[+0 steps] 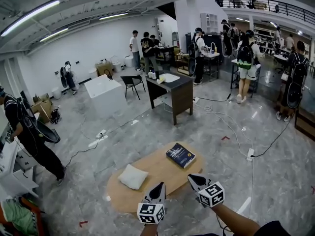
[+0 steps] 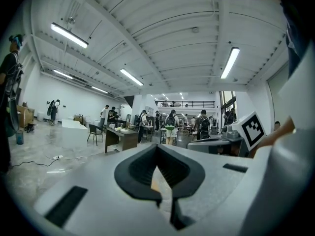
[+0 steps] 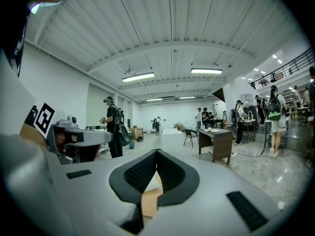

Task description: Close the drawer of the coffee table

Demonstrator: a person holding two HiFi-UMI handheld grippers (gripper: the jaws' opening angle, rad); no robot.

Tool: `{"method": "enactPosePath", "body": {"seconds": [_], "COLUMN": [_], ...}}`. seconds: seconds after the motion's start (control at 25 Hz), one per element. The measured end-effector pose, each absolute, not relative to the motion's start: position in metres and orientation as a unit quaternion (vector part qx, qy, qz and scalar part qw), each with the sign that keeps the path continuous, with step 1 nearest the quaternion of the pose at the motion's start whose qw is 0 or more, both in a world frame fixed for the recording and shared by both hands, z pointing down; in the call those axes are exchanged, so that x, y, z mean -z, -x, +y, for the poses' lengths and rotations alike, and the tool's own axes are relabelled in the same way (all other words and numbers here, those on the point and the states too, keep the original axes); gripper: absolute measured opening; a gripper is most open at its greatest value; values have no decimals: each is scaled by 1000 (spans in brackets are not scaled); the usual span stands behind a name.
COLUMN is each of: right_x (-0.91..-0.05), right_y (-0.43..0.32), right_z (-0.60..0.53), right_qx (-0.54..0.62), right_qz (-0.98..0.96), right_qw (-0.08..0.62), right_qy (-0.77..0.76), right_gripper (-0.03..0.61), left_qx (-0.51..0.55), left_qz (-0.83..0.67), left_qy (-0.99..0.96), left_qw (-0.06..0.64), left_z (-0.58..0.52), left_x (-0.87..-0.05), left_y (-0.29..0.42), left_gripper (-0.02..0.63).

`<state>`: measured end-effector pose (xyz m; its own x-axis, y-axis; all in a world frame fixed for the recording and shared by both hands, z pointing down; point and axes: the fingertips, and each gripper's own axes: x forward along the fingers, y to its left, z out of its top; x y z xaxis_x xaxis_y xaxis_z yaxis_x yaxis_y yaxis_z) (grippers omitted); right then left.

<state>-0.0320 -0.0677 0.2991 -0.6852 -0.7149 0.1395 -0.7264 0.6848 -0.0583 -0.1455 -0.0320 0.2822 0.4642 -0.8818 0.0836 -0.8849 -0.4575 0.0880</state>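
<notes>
The oval wooden coffee table stands low in the head view, just ahead of both grippers. A white cushion lies on its left part and a dark blue book on its right part. No drawer shows from this angle. My left gripper hovers over the table's near edge, its jaws meeting at the tips with nothing between them. My right gripper is beside it, a little further right, also shut and empty. Both gripper views point level across the room, and only a sliver of wood shows behind the closed jaws.
Cables and a power strip lie on the marble floor right of the table. A dark desk and a white block stand further back. A person stands at the left, and several others work at the back and right.
</notes>
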Motion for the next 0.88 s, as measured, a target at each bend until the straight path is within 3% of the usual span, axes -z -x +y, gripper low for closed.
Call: {"method": "enactPosePath", "body": {"seconds": [0.88], "right_x": [-256], "right_y": [-50], "right_z": [15], "right_qx": [-17], "right_qz": [-934], "right_qw": [31], "right_qy": [-356], "right_gripper": [14], "left_qx": [-13], "left_qz": [-537], "left_qy": [-843], "left_qw": [33], "left_z": [52], "left_x": [-251], "left_y": [58], "left_gripper": [2]}}
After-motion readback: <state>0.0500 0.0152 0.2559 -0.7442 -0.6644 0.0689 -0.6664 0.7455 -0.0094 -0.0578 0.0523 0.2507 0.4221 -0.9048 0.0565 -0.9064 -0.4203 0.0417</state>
